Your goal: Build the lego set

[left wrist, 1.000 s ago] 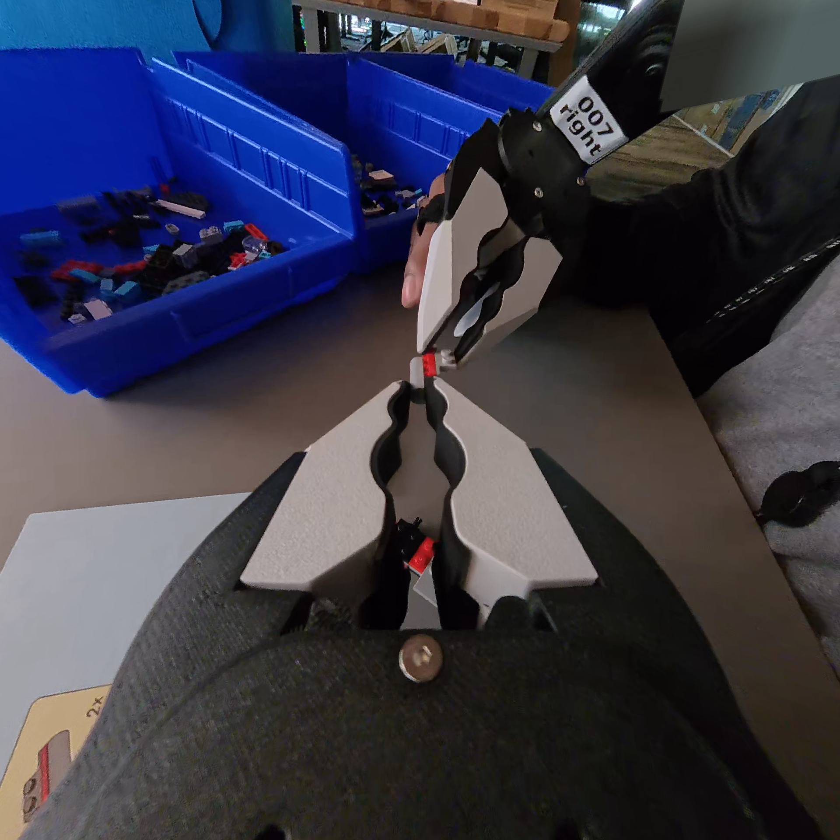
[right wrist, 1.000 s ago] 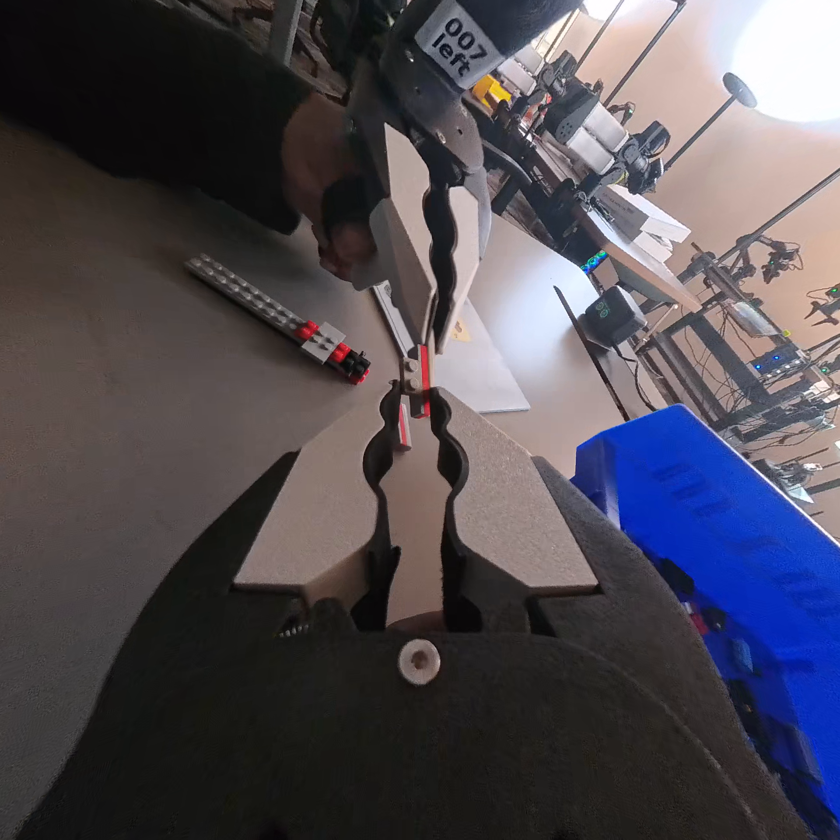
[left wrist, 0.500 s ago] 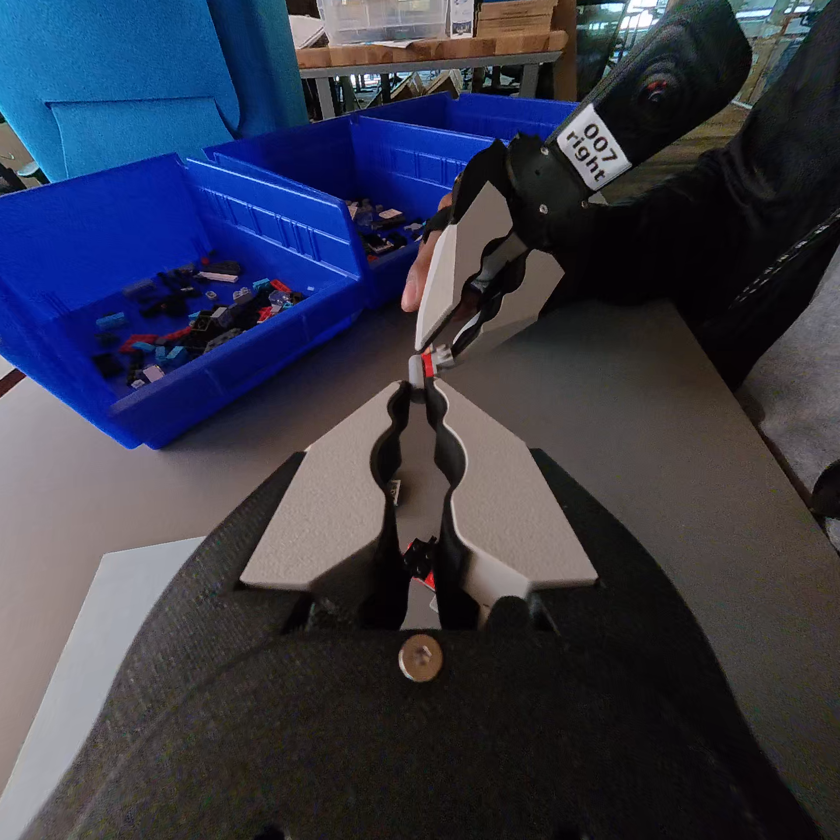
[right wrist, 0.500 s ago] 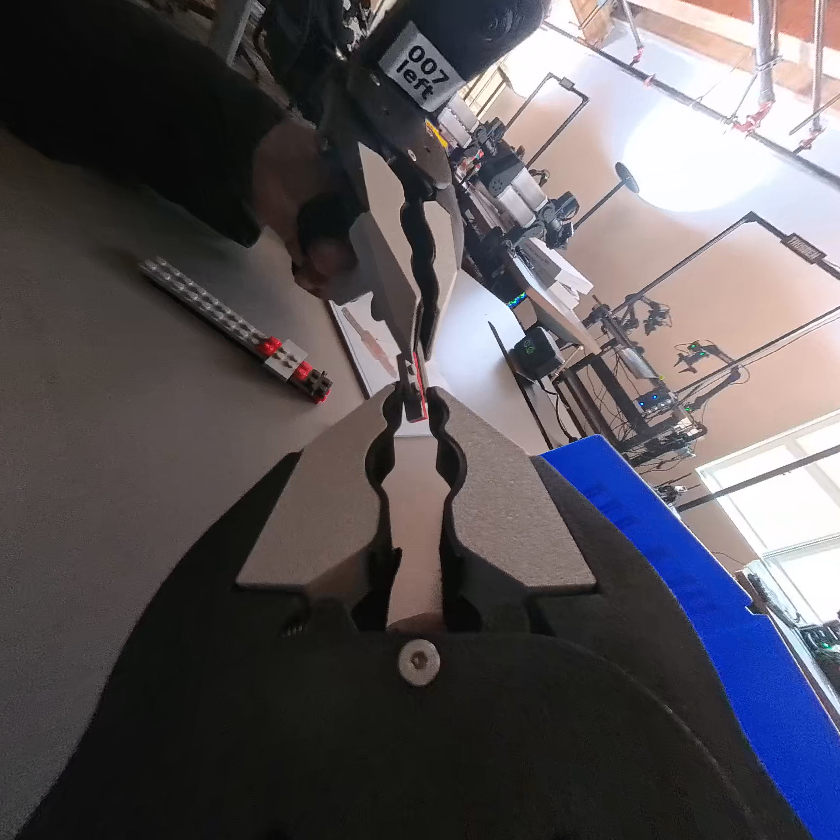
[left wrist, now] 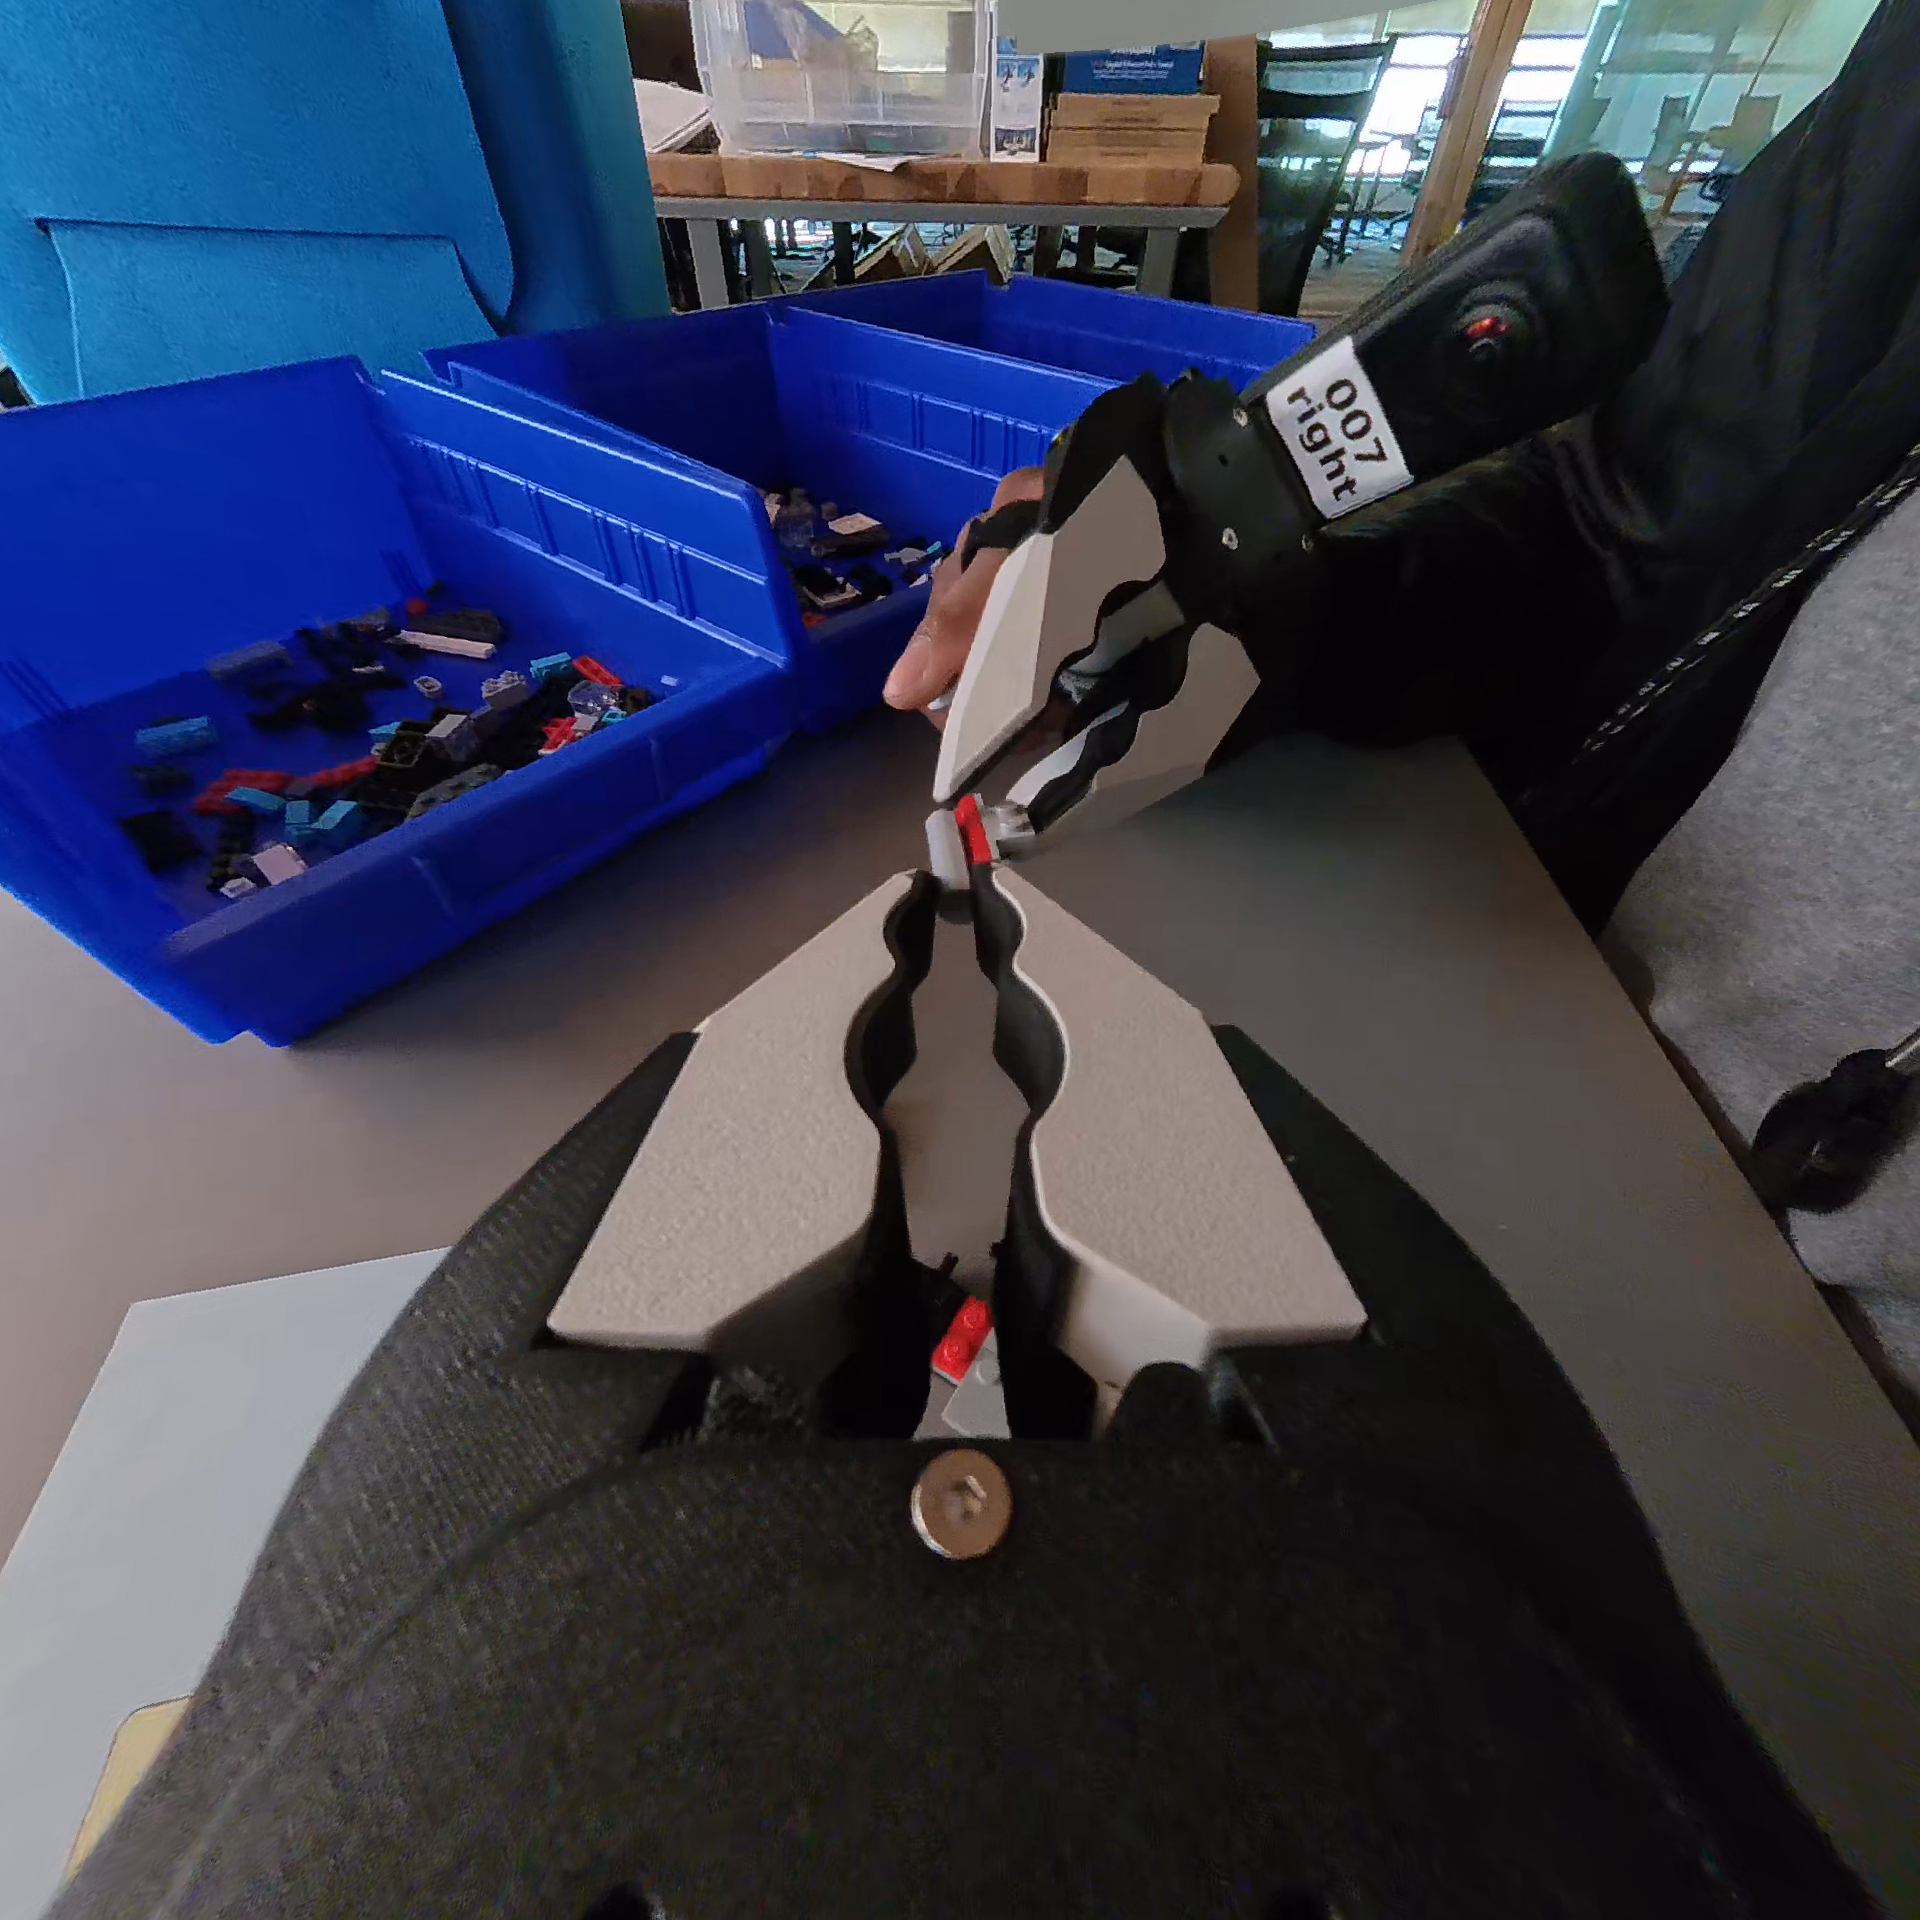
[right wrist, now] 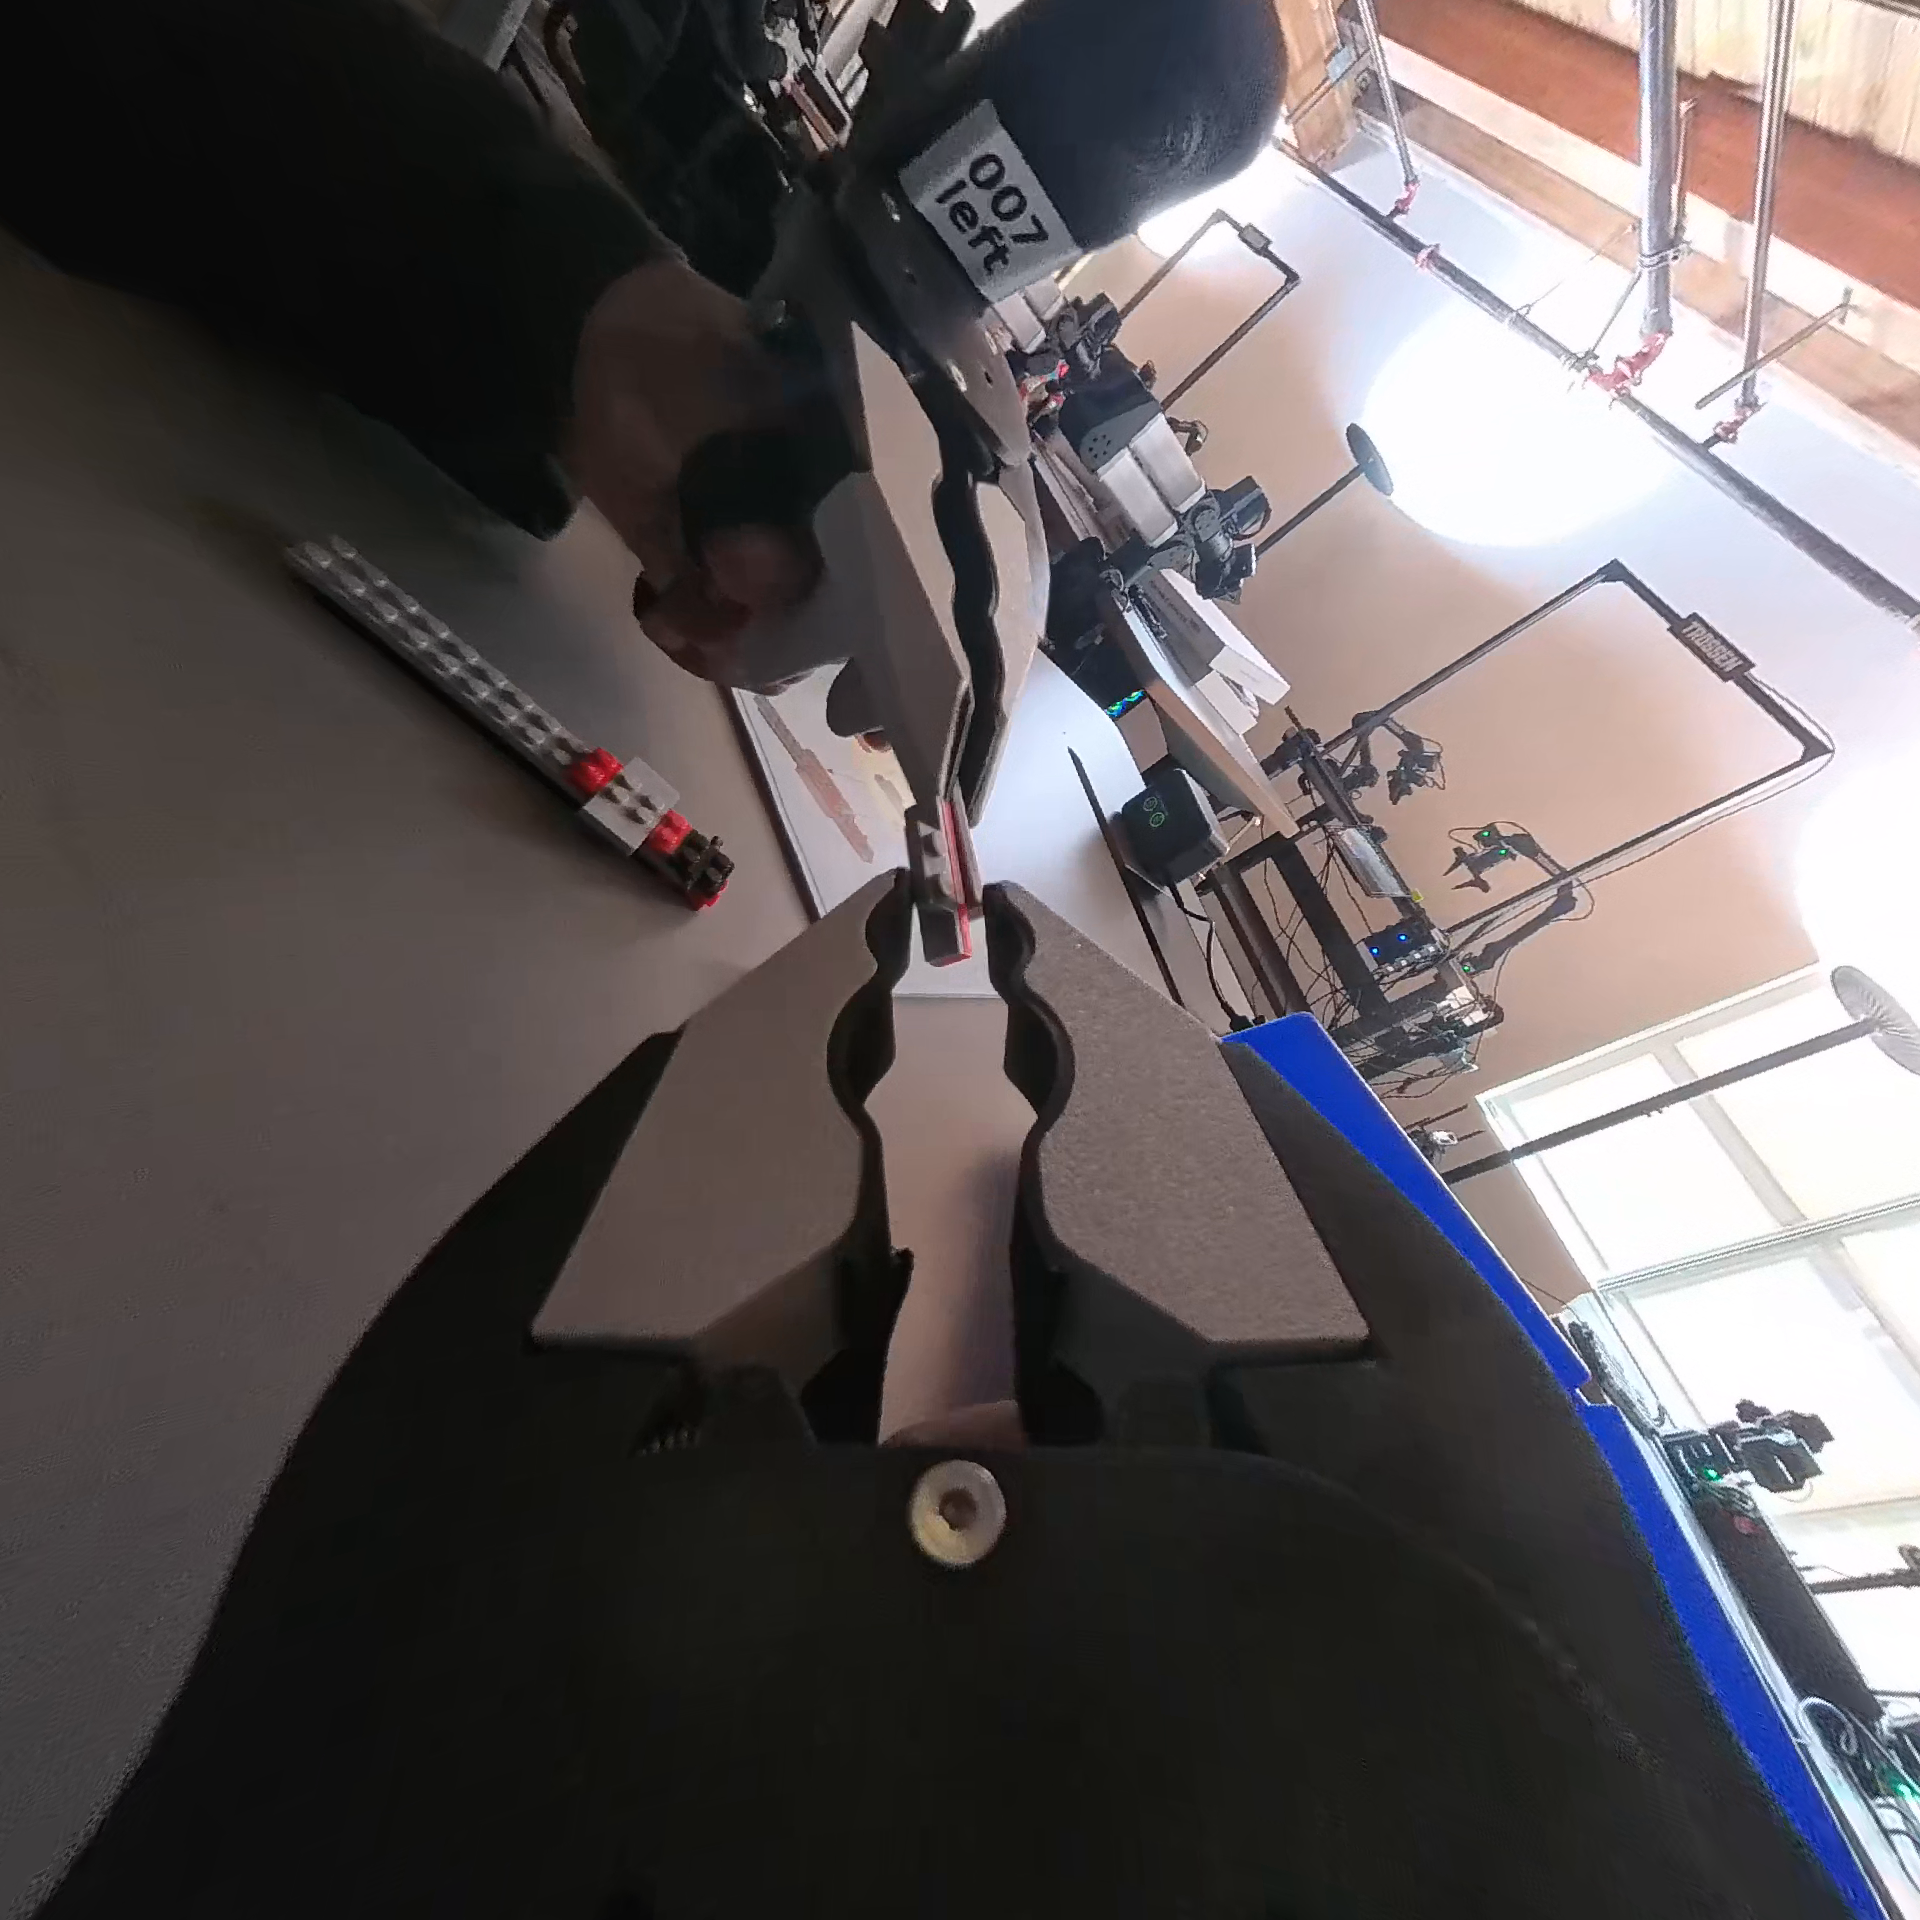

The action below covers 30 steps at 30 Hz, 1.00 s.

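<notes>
In the left wrist view, the left gripper [left wrist: 957, 896] pinches a small grey-and-red brick piece [left wrist: 962, 844] at its tips, held above the grey worktop [left wrist: 1351, 1018]. The right gripper [left wrist: 992, 800] meets the piece from above, tips slightly parted around its far end. Blue bins [left wrist: 468, 862] of loose bricks sit behind the piece.

In the right wrist view, the right gripper [right wrist: 940, 906] stands narrowly open about the piece [right wrist: 943, 883], a thin grey slab backed with red. To the left of the piece, a long grey studded plate [right wrist: 499, 717] with red bricks lies on the worktop [right wrist: 260, 987].
</notes>
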Available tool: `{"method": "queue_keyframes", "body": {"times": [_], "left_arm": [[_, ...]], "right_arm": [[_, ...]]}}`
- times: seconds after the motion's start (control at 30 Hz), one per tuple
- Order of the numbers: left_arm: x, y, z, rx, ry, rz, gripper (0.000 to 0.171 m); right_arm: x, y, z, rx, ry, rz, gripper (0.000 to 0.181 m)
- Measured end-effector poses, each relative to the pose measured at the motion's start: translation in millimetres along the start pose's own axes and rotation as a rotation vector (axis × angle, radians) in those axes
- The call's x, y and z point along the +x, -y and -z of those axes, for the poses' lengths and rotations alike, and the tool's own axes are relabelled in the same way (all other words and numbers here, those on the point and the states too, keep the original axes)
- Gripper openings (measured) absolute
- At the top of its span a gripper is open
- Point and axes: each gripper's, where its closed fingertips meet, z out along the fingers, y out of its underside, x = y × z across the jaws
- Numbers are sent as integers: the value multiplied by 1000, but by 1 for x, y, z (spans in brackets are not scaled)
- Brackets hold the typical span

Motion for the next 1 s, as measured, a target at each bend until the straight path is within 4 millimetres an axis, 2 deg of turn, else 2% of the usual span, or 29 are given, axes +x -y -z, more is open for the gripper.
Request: {"method": "queue_keyframes", "body": {"times": [0.53,0.8,1.0], "left_arm": [[11,-4,-5,-18,-69,40,7],[19,-11,-13,-45,-125,94,14],[14,-2,-8,12,-131,154,16]], "right_arm": [[-8,0,-1,-18,31,28,15],[-3,1,0,-19,2,33,11],[-3,-1,0,-23,-2,30,11]]}}
